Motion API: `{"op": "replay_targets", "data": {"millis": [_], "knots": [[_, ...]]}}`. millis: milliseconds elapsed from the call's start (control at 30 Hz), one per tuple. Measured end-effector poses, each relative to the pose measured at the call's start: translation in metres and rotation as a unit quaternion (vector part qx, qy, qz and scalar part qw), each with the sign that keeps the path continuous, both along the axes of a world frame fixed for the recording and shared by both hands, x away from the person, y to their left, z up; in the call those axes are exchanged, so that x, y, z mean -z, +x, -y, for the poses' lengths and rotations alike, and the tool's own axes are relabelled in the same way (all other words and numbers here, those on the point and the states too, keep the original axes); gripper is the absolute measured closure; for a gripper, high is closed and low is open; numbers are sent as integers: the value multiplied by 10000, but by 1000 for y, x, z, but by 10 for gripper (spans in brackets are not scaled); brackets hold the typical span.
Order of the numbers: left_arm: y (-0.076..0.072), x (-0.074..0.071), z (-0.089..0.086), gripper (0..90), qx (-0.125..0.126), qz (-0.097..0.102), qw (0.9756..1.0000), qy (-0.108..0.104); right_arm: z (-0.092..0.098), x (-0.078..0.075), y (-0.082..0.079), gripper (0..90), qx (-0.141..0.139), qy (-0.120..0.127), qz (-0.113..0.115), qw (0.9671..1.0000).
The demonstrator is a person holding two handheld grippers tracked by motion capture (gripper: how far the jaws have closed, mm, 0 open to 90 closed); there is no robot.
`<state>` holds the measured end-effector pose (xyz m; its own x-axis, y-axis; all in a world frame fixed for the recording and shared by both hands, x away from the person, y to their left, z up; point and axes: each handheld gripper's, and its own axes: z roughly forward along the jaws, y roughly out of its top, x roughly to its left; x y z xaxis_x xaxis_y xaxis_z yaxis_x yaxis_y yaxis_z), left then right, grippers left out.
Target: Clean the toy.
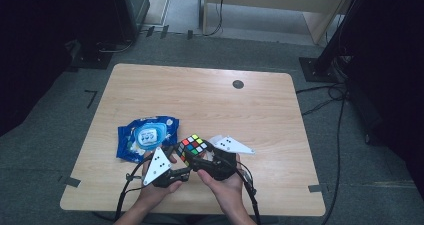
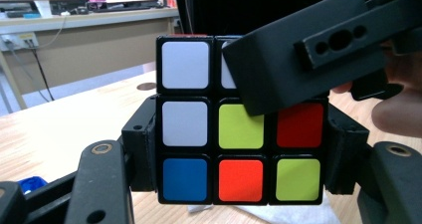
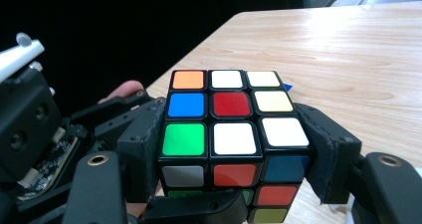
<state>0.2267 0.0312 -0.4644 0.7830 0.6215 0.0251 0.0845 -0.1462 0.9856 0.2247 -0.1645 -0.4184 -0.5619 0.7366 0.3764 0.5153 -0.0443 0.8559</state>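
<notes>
The cube (image 1: 193,148) is held above the table (image 1: 260,110) between both grippers. The left gripper (image 2: 239,149) is clamped on its lower two layers, pads flat against opposite faces. The right gripper (image 3: 234,149) is set around the top layer, pads against its sides. For a clean twist, the layers are best kept aligned and the left grip firm.
</notes>
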Motion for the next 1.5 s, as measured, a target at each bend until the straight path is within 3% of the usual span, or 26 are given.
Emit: {"op": "replay_targets", "data": {"millis": [167, 333, 533, 667, 767, 933, 1100, 1167, 1267, 1333, 1433, 1500], "knots": [[-1, -3, 6, 312, -155, 34, 9996, 248, -8, 1, -6, 347, 29, -459, 249, 9986], [-2, -3, 7, 309, -186, 45, 9992, 360, -13, -1, -9, 346, 55, -832, 489, 9953], [-2, -3, 10, 296, -257, 12, 9986, 461, -14, 1, -7, 346, 63, -933, 417, 9947], [-1, -3, 8, 336, -217, 11, 9988, 448, -14, 2, -7, 343, 25, -1037, 463, 9935], [1, -3, 5, 342, -154, -65, 9993, 325, -13, 1, -6, 335, -25, -983, 510, 9938], [7, -1, -4, 343, -207, -236, 9994, 155, -5, -9, -7, 192, -145, -808, 778, 9936], [14, -3, -16, 343, -276, -318, 9991, 88, 23, -22, -4, 194, 12, -286, 870, 9958], [17, -3, -21, 343, -310, -344, 9989, 65, 37, -23, 0, 215, 144, -282, 866, 9957], [21, -4, -27, 343, -299, -413, 9987, -3, 55, -15, 9, 255, 295, -489, 880, 9945], [23, -4, -29, 344, -292, -437, 9986, -21, 63, -3, 17, 283, 246, -721, 823, 9937], [26, -2, -32, 344, -244, -519, 9983, -46, 71, 28, 31, 300, 197, -1280, 524, 9902], [28, -1, -32, 343, -233, -565, 9981, -16, 73, 45, 37, 310, 181, -1523, 403, 9873]]}}
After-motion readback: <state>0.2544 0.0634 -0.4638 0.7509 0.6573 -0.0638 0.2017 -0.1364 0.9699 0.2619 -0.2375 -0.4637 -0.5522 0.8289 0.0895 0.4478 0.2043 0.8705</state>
